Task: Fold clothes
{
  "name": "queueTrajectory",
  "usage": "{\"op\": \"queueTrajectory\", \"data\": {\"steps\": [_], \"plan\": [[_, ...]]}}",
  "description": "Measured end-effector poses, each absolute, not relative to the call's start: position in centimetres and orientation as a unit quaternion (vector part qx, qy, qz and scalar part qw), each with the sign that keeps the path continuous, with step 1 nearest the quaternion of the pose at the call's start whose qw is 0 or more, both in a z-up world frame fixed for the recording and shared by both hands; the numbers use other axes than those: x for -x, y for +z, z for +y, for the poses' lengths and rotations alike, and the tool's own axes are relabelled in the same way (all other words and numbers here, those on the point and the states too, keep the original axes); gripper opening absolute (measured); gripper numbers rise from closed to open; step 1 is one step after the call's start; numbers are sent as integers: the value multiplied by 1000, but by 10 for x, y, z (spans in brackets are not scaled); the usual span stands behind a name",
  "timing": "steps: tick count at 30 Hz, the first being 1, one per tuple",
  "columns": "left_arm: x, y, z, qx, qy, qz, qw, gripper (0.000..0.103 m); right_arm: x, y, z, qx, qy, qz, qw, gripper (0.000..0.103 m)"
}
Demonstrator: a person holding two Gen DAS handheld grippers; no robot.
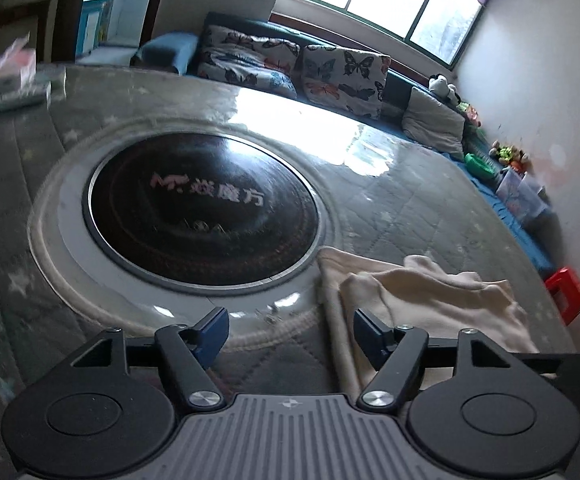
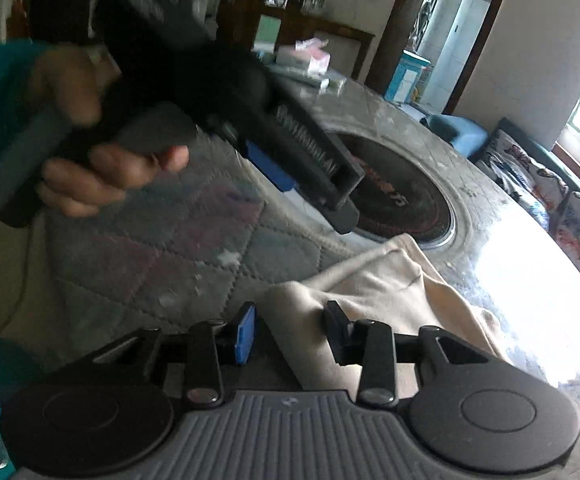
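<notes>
The left gripper [image 1: 291, 330] hangs over the table's near edge with its jaws standing wide apart and nothing between them; its right finger [image 1: 370, 336] sits over the edge of the cream garment [image 1: 430, 300], though touch cannot be told. The right gripper [image 2: 290, 330] has its jaws partly apart – the cloth's corner lies between them, but the pads do not press on it.

Largest first: the round table [image 1: 370, 208] under a grey quilted cover with pale stars fills both views. Behind it runs a dark sofa [image 1: 290, 32] with 2 butterfly-print cushions [image 1: 249, 60]. Set in the table's middle is a black glass hotplate [image 1: 201, 208] with a pale ring around it. The garment lies crumpled just beside that ring, on the near side of the table. In the right wrist view a hand [image 2: 89, 152] in a teal sleeve grips the other tool's handle – blurred.
</notes>
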State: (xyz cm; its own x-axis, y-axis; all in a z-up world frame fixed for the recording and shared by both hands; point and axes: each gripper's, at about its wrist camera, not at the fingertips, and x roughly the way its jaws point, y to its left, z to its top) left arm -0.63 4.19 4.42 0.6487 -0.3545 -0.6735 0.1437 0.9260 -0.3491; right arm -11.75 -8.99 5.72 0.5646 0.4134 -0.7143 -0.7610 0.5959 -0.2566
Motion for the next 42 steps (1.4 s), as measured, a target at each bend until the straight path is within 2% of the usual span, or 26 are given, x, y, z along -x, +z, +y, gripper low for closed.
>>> {"op": "queueTrajectory", "data": {"steps": [1,4,7,16,18,20,21,23,26,29,32,39,42], "plan": [[7,43,41,142,-140,398,895,75,117,56,-89,281,347,309,840,35],[6,41,38,166,-143,407,887,78,113,59,-93,262,337,312,849,20],[4,38,35,191,-144,417,877,81,108,68,-105,219,336,318,859,14],[-11,29,22,294,-170,450,826,78,99,95,-147,93,338,311,883,12],[-16,26,17,308,-175,459,815,72,100,97,-153,83,338,306,886,12],[-19,23,12,317,-178,466,806,54,101,98,-157,77,340,304,887,12],[-20,21,10,322,-179,470,802,49,102,98,-159,74,342,304,886,11],[-22,17,9,329,-178,477,795,30,103,97,-161,73,346,305,884,11],[-22,16,7,322,-177,477,799,23,104,95,-163,77,349,306,882,14],[-22,17,8,311,-180,477,802,21,107,97,-177,67,341,302,888,19],[-22,18,7,305,-181,478,804,21,109,101,-198,50,318,298,899,19],[-21,19,3,288,-181,476,811,21,87,84,-277,19,151,324,934,23],[-21,20,2,283,-180,476,813,21,77,70,-312,-7,95,338,936,29]]}}
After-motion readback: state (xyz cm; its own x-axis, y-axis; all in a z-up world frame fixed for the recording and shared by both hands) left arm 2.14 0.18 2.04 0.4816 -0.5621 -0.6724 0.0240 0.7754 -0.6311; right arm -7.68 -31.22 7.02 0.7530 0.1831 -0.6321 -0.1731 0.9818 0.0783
